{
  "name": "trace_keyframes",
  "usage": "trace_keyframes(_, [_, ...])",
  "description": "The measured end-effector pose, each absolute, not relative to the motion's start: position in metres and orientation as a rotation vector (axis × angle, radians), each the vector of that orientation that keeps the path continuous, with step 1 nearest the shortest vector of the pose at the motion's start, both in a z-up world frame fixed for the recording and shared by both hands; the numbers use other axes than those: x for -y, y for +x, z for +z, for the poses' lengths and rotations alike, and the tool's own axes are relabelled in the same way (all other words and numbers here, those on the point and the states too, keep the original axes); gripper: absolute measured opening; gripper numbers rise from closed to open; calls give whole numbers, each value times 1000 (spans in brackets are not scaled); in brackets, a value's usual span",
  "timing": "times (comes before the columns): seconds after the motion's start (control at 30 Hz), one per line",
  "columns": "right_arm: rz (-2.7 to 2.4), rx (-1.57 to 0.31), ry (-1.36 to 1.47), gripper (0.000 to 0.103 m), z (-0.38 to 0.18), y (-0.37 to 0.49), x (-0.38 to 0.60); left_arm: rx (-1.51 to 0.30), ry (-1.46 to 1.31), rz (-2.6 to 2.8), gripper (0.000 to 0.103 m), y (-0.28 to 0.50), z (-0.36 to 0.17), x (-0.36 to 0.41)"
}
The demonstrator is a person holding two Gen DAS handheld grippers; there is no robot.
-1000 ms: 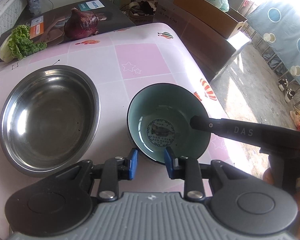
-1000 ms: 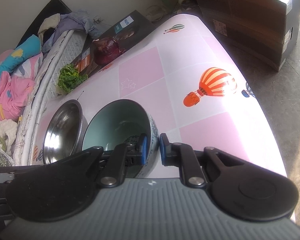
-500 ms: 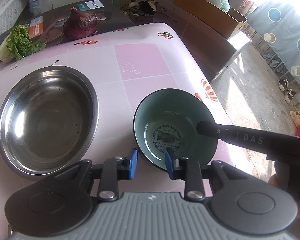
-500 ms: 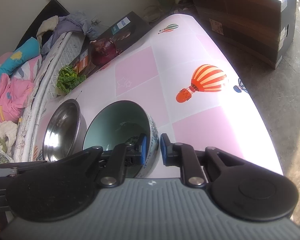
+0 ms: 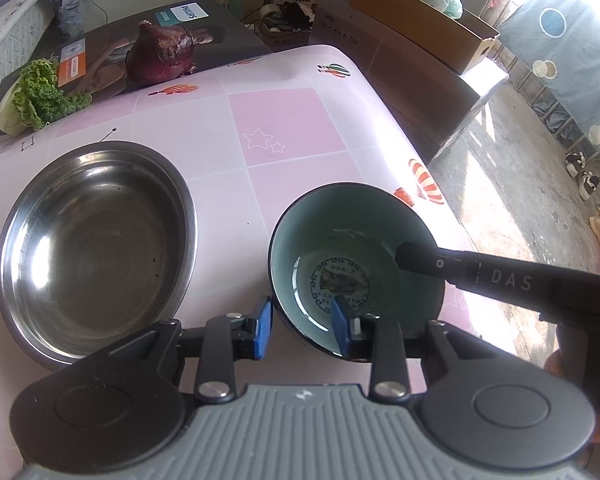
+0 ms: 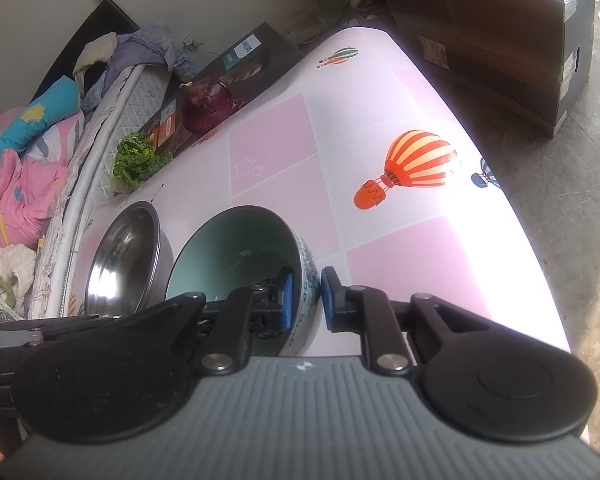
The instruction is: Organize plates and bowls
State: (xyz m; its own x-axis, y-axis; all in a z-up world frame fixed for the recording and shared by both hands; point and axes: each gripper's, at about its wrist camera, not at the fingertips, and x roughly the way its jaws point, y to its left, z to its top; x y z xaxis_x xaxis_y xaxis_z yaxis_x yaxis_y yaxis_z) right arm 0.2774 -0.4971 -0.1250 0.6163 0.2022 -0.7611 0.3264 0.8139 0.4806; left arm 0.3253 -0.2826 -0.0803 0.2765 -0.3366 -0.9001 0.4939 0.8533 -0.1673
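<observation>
A ceramic bowl [image 5: 356, 256] with a pale green inside and a blue pattern outside is held tilted just above the pink table [image 5: 288, 136]. My right gripper [image 6: 305, 298] is shut on the bowl's [image 6: 236, 248] right rim, one finger inside and one outside. A large steel bowl [image 5: 96, 248] sits to its left; it also shows in the right wrist view [image 6: 124, 256]. My left gripper [image 5: 302, 326] is open, its jaws straddling the ceramic bowl's near rim without gripping.
A red onion [image 5: 162, 54] and a lettuce leaf [image 5: 40, 100] lie on a dark box [image 5: 204, 36] at the table's far edge. The table's right edge [image 6: 512, 208] drops to the floor. Cardboard boxes [image 5: 416, 28] stand beyond. A bed [image 6: 28, 160] lies to the left.
The ceramic bowl, held by my right gripper, has risen and tilted. My left gripper has closed in so its right finger now sits inside the bowl's near rim.
</observation>
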Motion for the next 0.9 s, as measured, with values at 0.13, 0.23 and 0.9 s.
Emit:
trace_keyframes(0.13, [-86, -916, 630, 15, -123, 279, 498, -1178, 149, -591, 33, 318, -78, 281])
trace_keyframes(0.23, [-87, -914, 633, 15, -124, 281, 499, -1179, 147, -606, 34, 317, -79, 279])
trace_keyframes(0.9, [-95, -916, 683, 15, -128, 274, 504, -1196, 161, -542, 22, 336, -97, 286])
